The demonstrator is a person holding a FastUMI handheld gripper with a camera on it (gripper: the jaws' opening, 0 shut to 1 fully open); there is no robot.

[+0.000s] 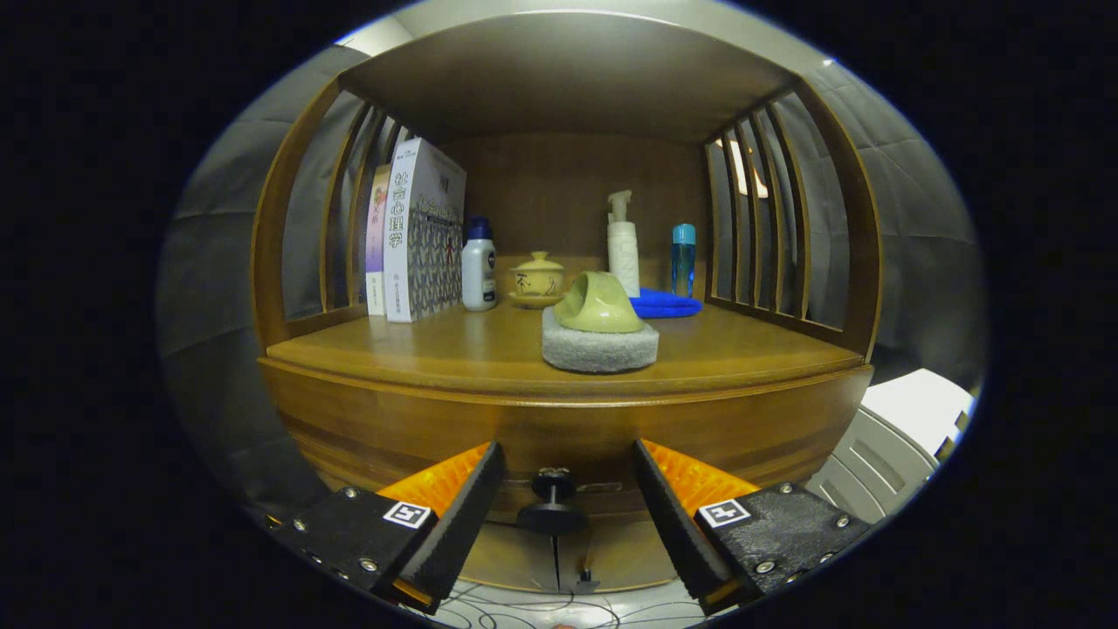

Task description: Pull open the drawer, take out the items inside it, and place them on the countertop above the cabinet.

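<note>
Just below the countertop (489, 349), the gripper (568, 515) hangs open, its fingers (463, 515) apart on either side of the drawer knob (552, 507) without touching it. A good grasp probably needs the knob's stem centred before closing, then a straight pull outward. The knob is small, dark and round-headed, set on the curved wooden drawer front (559, 437); on the countertop sits a sponge (600, 345).

Warm brown wooden cabinet (559, 419), black drawer knob (552, 502), grey scrubbing pad (599, 348) with pale green handle, blue cloth (665, 304), yellow lidded teacup (536, 279), white pump bottle (623, 245), translucent blue bottle (683, 259), white book (424, 231) with patterned cover.
</note>
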